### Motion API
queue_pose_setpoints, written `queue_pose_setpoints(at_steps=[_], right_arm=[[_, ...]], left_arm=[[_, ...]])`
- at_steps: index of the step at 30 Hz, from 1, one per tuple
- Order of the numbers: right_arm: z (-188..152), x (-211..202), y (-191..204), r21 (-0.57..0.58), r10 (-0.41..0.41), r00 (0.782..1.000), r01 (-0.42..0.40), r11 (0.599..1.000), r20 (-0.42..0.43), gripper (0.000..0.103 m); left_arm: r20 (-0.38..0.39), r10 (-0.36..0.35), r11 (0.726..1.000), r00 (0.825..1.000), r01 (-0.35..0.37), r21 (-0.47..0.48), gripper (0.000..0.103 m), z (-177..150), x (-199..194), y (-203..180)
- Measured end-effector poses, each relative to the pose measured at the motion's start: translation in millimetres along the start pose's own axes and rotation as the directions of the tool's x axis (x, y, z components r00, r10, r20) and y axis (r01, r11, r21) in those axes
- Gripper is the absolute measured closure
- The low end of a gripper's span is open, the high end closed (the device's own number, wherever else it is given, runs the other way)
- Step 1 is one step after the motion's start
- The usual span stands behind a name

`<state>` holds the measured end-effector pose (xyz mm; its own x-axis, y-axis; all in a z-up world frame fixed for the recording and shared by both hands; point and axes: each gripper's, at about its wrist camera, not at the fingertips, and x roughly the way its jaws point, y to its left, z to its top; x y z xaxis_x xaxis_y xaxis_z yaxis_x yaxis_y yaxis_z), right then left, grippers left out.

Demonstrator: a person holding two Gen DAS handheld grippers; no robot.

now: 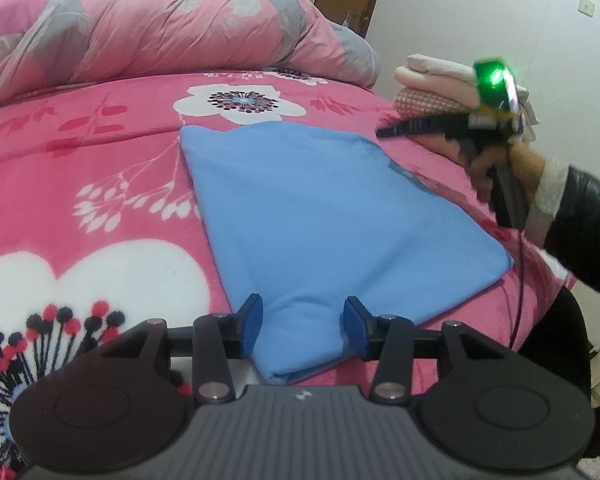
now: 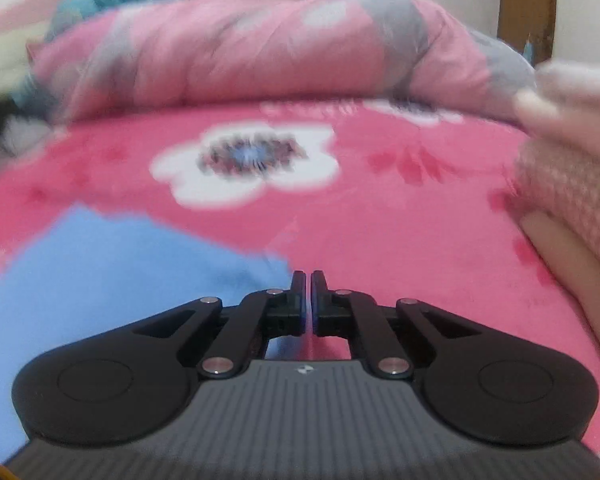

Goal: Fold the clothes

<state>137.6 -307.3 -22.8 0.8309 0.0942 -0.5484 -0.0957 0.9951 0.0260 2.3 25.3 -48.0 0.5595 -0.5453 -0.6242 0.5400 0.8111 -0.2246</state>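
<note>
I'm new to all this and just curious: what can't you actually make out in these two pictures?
- Near corner of the blue cloth: left wrist view, hidden under the left gripper.
- Folded pile: right wrist view, motion-blurred and cut off by the right edge.
- Right gripper: its jaws look closed; whether they touch the cloth is unclear.

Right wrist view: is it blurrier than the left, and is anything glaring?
Right wrist view: motion-smeared bedspread and blue cloth, though its own tongs stay sharp. Left wrist view: crisp, fisheye-bowed, with a green light flaring on the other tool.
</note>
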Motion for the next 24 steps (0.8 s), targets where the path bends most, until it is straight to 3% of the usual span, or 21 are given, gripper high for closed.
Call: queue_pose_setpoints(at_steps=[3,8,11,13,15,24], right_arm=[[19.1,-14.1,36.8,-0.101,0.159,0.987,-0.16,0.982,-0.014,0.1],[25.1,15.4,107.3,-0.218,0.359,0.916,-0.393,0.894,-0.179,0.101],[17.0,64.8,126.5,-0.243,0.24,0.936,-0.302,0.922,-0.256,0.103],[23.0,77.9,122.3,-0.178,0.222,0.951,-0.262,0.949,-0.215,0.103],[25.5,82.9,130.6,-0.174,0.234,0.946,-0.275,0.946,-0.222,0.098],[36.8,105.1,167.7,-0.153,0.289,0.923,-0.334,0.93,-0.255,0.099]], left_arm=[[0.006,-0.009,1.0,1.0,0.009,-0.003,0.056,-0.9,-0.8,1.7],[0.016,-0.022,1.0,1.0,0.022,-0.019,0.056,-3.9,-4.5,4.6],[0.025,-0.028,0.999,0.999,0.029,-0.032,0.056,-5.8,-6.0,6.5],[0.033,-0.038,0.999,0.999,0.039,-0.034,0.055,-7.6,-7.1,7.8],[0.042,-0.053,0.998,0.998,0.055,-0.035,0.053,-9.8,-7.2,9.6],[0.059,-0.098,0.994,0.993,0.1,-0.033,0.05,-14.0,-10.8,16.0]])
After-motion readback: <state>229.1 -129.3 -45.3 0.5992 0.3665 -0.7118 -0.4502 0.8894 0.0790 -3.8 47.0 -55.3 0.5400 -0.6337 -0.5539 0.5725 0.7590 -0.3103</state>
